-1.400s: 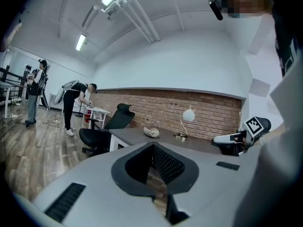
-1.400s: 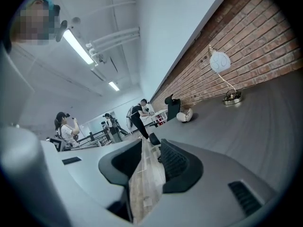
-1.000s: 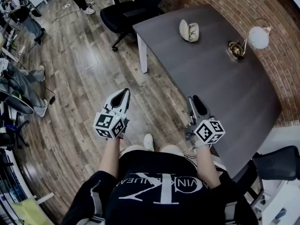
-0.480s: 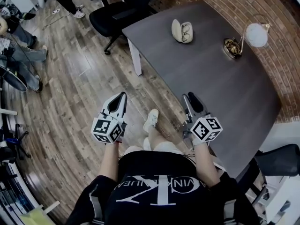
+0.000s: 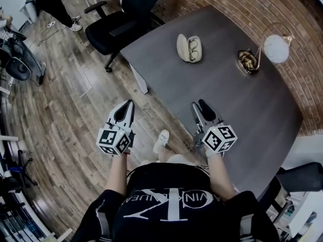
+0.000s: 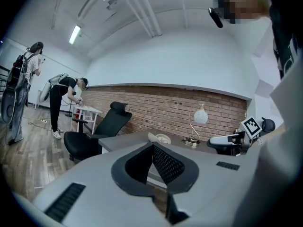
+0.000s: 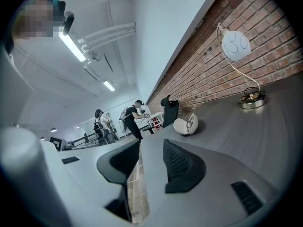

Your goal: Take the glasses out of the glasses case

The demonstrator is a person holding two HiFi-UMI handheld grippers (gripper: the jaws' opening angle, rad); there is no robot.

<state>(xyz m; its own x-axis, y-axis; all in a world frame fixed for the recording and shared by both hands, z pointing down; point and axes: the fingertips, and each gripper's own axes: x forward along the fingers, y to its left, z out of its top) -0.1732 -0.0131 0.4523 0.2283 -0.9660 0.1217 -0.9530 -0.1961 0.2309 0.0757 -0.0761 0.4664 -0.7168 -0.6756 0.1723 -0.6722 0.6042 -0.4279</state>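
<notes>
A cream glasses case (image 5: 185, 48) lies open on the far part of the dark grey table (image 5: 237, 105), and the glasses (image 5: 195, 48) rest in its right half. The case also shows in the left gripper view (image 6: 160, 138) and the right gripper view (image 7: 186, 125), well ahead of both grippers. My right gripper (image 5: 199, 107) hovers over the table's near edge; its jaws are opening with nothing between them (image 7: 151, 148). My left gripper (image 5: 127, 106) is over the wooden floor left of the table, its jaws (image 6: 152, 148) meeting at the tips, empty.
A brass lamp with a white globe (image 5: 276, 48) and round base (image 5: 247, 60) stands right of the case by the brick wall. A black office chair (image 5: 111, 29) sits at the table's far left corner. People stand far off at the left (image 6: 64, 98).
Both grippers have come forward toward the table as the person stepped in. The case now lies nearer in view, and the right gripper has reached over the table's edge.
</notes>
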